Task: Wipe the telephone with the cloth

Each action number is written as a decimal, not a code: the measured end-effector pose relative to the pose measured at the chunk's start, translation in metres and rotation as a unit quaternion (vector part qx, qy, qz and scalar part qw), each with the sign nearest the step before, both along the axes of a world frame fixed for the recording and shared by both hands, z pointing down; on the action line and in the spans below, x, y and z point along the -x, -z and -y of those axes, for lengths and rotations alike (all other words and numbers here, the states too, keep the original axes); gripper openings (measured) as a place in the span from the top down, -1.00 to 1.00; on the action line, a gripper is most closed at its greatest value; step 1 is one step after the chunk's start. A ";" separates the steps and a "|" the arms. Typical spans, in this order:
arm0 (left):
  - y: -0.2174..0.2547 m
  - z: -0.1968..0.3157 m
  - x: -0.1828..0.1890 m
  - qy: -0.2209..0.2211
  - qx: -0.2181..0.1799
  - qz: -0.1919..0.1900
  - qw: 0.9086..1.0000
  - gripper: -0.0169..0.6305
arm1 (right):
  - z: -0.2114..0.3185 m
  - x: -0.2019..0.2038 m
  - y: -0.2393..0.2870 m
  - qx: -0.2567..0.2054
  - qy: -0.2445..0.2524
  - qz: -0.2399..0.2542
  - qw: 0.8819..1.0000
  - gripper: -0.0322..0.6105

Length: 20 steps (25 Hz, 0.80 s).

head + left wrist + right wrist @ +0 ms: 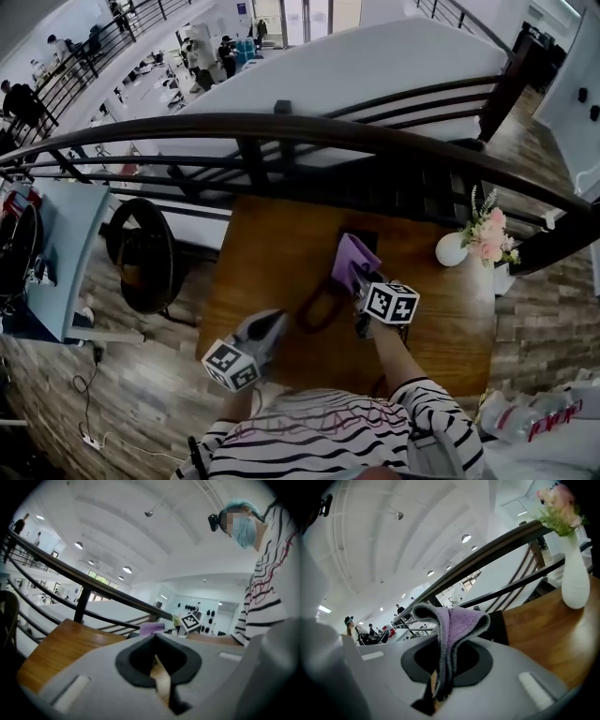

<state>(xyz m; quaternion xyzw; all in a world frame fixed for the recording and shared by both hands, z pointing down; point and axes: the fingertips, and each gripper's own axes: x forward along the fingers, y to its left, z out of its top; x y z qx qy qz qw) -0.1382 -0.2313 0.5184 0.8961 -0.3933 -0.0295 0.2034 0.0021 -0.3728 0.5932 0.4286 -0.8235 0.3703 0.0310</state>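
A purple cloth [353, 261] with a grey edge hangs folded from my right gripper [362, 279], which is shut on it over the middle of the wooden table [272, 253]. In the right gripper view the cloth [457, 623] fills the jaws, which hold it pinched. The black telephone [362, 234] lies just beyond the cloth, mostly hidden by it, and shows as a dark block [500, 627] behind the fold. A dark looped cord [319, 309] lies on the table between the grippers. My left gripper [275, 322] hovers at the near left, shut and holding nothing.
A white vase [451, 249] with pink flowers [489, 234] stands at the table's right side; the vase [573, 581] is close to my right gripper. A dark railing [309, 131] runs behind the table. A black chair [141, 248] stands to the left.
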 end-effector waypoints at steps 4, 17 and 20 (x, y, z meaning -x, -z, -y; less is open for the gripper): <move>-0.006 -0.002 -0.001 0.033 0.017 0.005 0.999 0.94 | 0.031 0.014 -0.019 0.016 0.031 0.001 0.999 0.79; -0.018 0.005 -0.004 0.049 0.035 0.008 0.998 0.94 | 0.081 -0.012 -0.055 0.048 0.009 -0.059 0.997 0.79; -0.017 0.008 -0.013 0.034 0.029 0.005 0.999 0.94 | 0.080 -0.038 -0.061 0.054 -0.011 -0.074 0.996 0.79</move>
